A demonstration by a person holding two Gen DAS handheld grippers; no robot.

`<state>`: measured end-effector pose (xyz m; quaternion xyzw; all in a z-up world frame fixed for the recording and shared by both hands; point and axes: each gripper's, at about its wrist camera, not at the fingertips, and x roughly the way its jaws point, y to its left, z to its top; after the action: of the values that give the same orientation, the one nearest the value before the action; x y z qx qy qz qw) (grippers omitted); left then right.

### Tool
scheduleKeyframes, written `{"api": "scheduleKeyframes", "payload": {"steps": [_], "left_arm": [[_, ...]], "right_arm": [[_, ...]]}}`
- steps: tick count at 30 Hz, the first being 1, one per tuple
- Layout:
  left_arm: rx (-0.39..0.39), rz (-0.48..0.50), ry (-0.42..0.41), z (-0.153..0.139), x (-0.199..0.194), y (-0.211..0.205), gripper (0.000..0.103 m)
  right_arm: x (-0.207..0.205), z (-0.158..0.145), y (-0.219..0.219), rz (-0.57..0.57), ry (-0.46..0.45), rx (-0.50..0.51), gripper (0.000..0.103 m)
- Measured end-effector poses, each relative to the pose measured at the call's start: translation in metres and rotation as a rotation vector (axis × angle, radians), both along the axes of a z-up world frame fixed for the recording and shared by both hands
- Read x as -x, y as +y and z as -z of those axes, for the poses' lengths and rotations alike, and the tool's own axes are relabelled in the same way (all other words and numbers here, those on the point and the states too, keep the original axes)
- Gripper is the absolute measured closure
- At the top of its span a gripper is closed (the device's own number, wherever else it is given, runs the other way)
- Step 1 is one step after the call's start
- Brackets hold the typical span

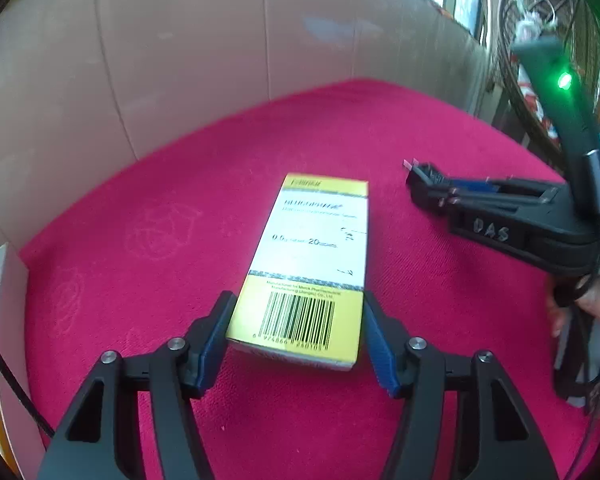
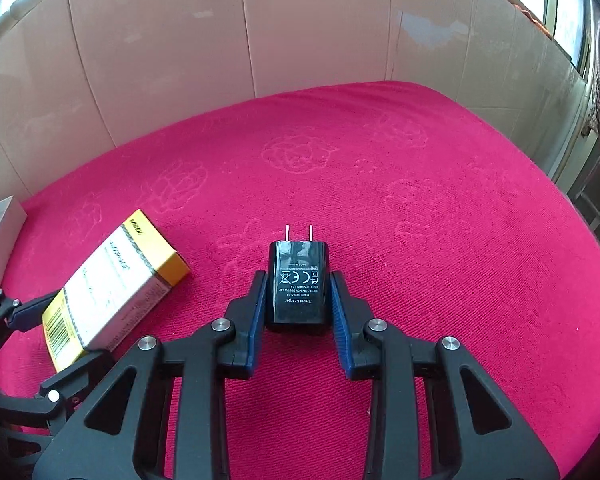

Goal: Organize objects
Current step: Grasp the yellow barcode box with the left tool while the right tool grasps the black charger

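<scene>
A yellow and white medicine box (image 1: 312,264) with a barcode lies on the red towel (image 1: 160,240). My left gripper (image 1: 298,304) is shut on its near end, one blue pad against each long side. In the right wrist view the same box (image 2: 116,280) lies at the left with the left gripper (image 2: 56,340) around it. A black travel charger (image 2: 298,280) lies flat on the towel, prongs pointing away. My right gripper (image 2: 298,284) is shut on its sides. The left wrist view shows the right gripper (image 1: 428,184) off to the right, with the prongs (image 1: 410,165) sticking out past its tips.
A cardboard wall (image 2: 300,32) rings the back of the towel. A white open box (image 2: 0,220) stands at the towel's left edge. A wicker chair (image 1: 540,40) is at the right, beyond the towel. A hand (image 1: 596,308) holds the right gripper's handle.
</scene>
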<state>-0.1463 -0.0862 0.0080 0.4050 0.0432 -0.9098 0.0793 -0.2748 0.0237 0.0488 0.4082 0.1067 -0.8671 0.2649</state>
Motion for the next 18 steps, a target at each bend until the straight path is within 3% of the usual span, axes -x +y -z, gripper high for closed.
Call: {"api": "scheduleKeyframes", "payload": {"steps": [10,18], "left_arm": [[-0.050,-0.059,0.155,-0.033,-0.042,0.011,0.045],[-0.085,-0.103,0.271,-0.056,-0.082,0.014,0.045]], "right_arm": [[0.000,-0.004,0.018,0.024,-0.036,0.103,0.074],[-0.031,-0.015,0.036,0.008,0.004,0.176,0.074]]}}
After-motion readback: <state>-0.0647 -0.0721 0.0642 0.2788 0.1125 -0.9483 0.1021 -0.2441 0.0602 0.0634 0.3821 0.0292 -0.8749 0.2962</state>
